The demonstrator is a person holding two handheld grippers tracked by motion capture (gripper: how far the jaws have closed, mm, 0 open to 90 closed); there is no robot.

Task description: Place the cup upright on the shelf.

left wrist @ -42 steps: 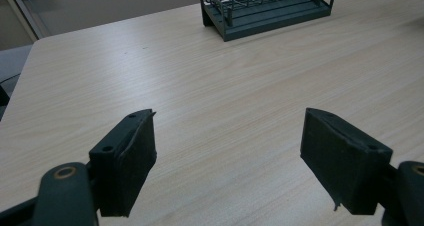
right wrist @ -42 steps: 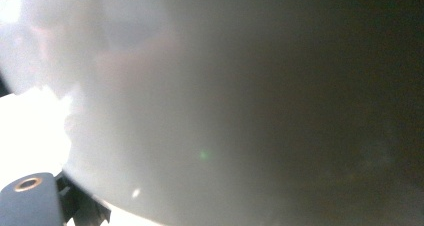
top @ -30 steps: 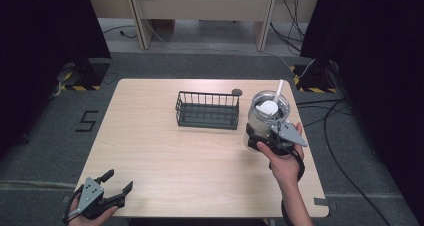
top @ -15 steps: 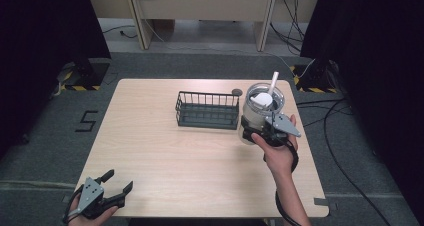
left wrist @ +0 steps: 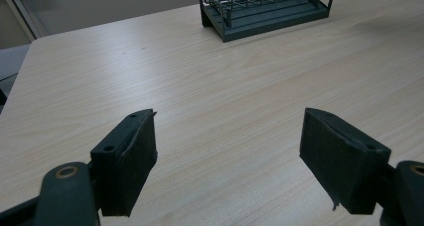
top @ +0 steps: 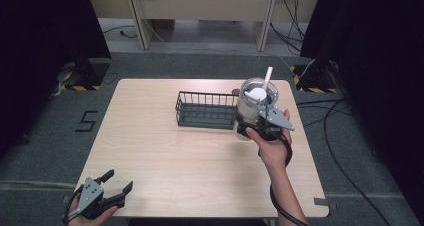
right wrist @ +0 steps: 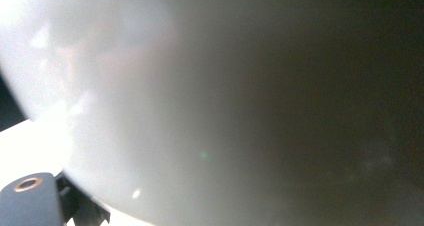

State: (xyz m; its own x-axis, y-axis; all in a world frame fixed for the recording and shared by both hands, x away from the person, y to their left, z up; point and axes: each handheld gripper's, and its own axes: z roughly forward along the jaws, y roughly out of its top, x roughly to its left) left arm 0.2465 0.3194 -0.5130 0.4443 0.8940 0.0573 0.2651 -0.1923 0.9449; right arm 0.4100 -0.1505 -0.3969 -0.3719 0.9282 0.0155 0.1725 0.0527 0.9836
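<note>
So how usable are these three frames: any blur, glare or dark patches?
High view: evenly lit and sharp, black drapes at both sides. Left gripper view: crisp wood grain on the table, soft sheen, left tongs in focus. Right gripper view: the cup too close, a defocused blur, blown out at left, dark at right.

I read one mark: a black "5" (top: 88, 120) on the grey floor (top: 50, 136), left of the table (top: 150, 136).

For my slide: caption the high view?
Right gripper grips a lidded cup beside the wire basket; left gripper open.
</note>
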